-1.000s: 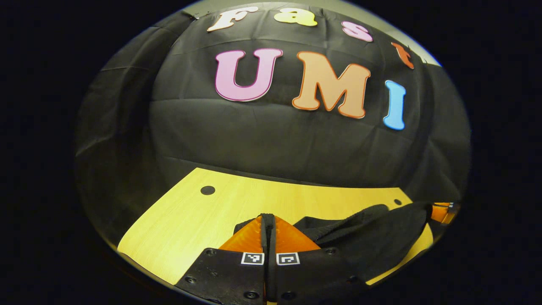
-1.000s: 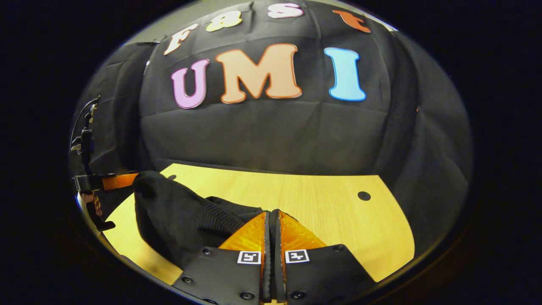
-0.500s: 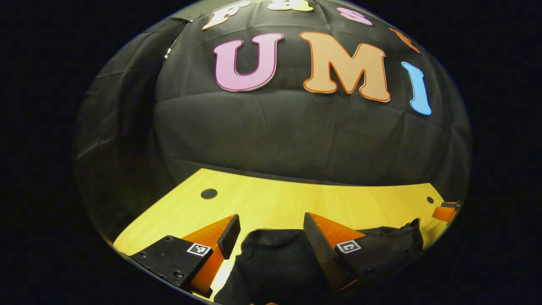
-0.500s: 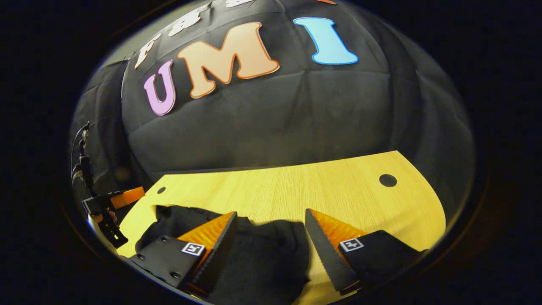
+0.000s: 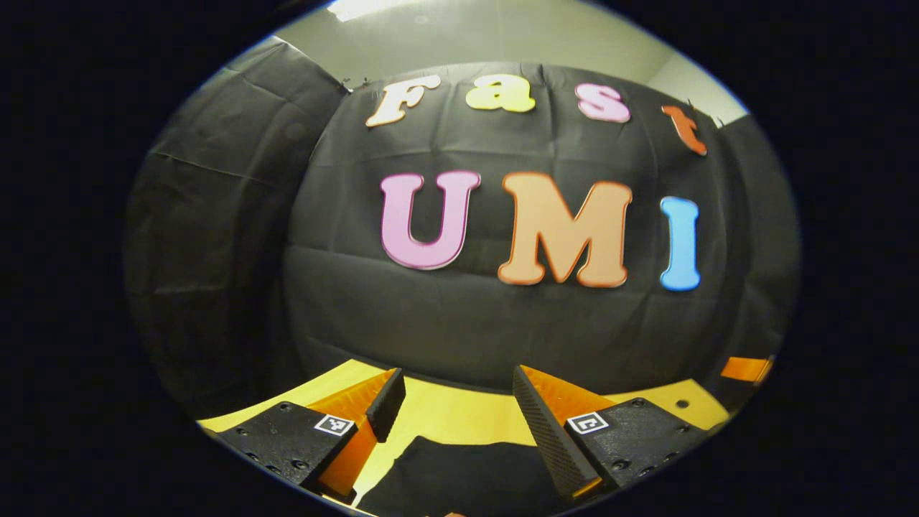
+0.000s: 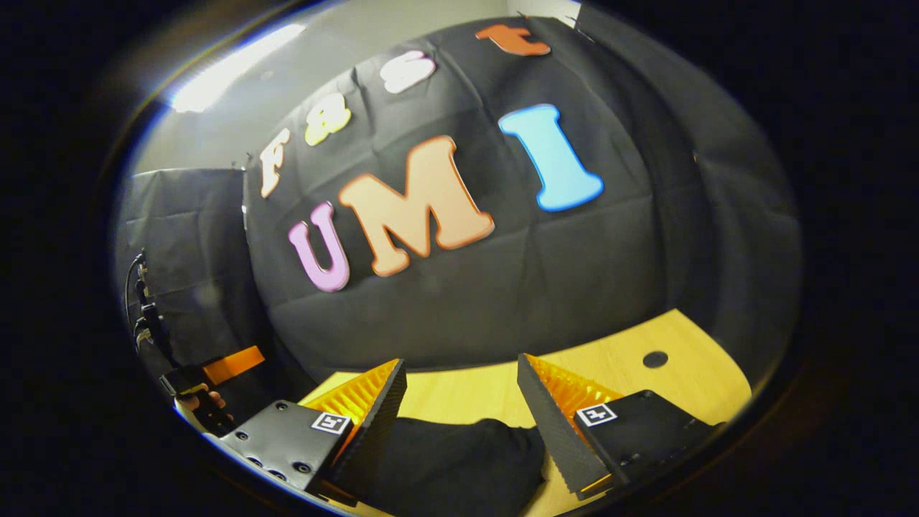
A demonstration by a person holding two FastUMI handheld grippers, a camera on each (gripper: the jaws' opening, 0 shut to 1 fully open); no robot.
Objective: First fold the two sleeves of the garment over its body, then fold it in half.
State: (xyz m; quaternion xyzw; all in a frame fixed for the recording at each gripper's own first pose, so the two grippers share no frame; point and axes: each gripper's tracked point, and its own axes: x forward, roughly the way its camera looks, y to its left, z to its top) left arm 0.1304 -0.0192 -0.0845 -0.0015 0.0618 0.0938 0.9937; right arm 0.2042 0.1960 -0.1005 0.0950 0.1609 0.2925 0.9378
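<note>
In the left gripper view, the left gripper (image 5: 454,416) is seen with its two fingers spread wide apart and nothing held between them. One finger (image 5: 385,404) stands at the lower left and the other at the lower right, each with a small square marker on its mount. Below and between them, the garment (image 5: 467,475) lies as a dark, flat mass on the table (image 5: 445,413), a pale wooden surface of which a bare strip is visible beyond the fabric. The fingers are not pressed on the garment; whether they touch it at all cannot be told. A small round hole (image 5: 682,403) is set in the table top farther right. At the far right edge, a part of the right gripper (image 5: 745,368) is visible (its state cannot be judged from that view).

In the right gripper view, the left gripper (image 6: 215,370) is seen at the far left, held by a hand (image 6: 195,401), with cables (image 6: 143,319) running up behind it. Toward the middle, the right gripper (image 6: 459,409) is shown with its fingers (image 6: 556,424) held well apart and empty. The garment (image 6: 459,459) lies bunched on the table (image 6: 617,373) below and between those fingers, its rounded edge reaching the right-hand finger. A round hole (image 6: 655,359) is seen in the table top at the right, well apart from the fabric.
</note>
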